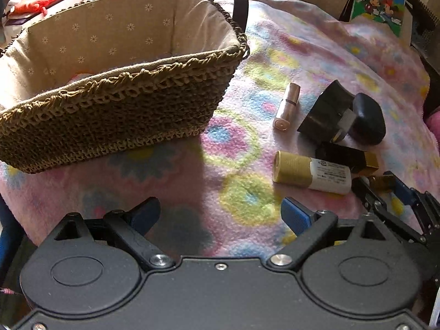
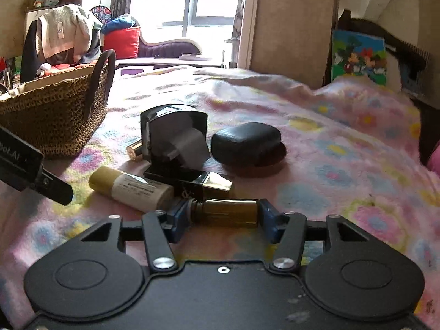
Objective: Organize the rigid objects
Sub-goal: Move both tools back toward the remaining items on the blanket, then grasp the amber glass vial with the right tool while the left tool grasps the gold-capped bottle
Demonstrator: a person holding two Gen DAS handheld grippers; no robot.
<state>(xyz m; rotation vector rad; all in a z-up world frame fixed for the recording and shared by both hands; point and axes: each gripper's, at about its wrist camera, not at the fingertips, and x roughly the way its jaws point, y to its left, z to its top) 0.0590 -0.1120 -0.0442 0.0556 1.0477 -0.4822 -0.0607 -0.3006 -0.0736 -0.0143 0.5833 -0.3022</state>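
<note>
My right gripper (image 2: 224, 212) has its jaws clamped on the amber bottle (image 2: 225, 211), long axis crosswise between them, cap leftward. My left gripper (image 1: 220, 214) has jaws apart, empty. Label writing on the gold tube (image 2: 132, 189) ahead is unreadable.

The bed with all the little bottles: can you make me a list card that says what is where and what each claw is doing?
surface: flowery blanket
basket: left of the bottles, lined with cloth
left claw: open, holding nothing
right claw: shut on small brown bottle, held sideways
still on blanket: pink lipstick, gold tube, black bottle, black cap, black and gold lipstick
</note>
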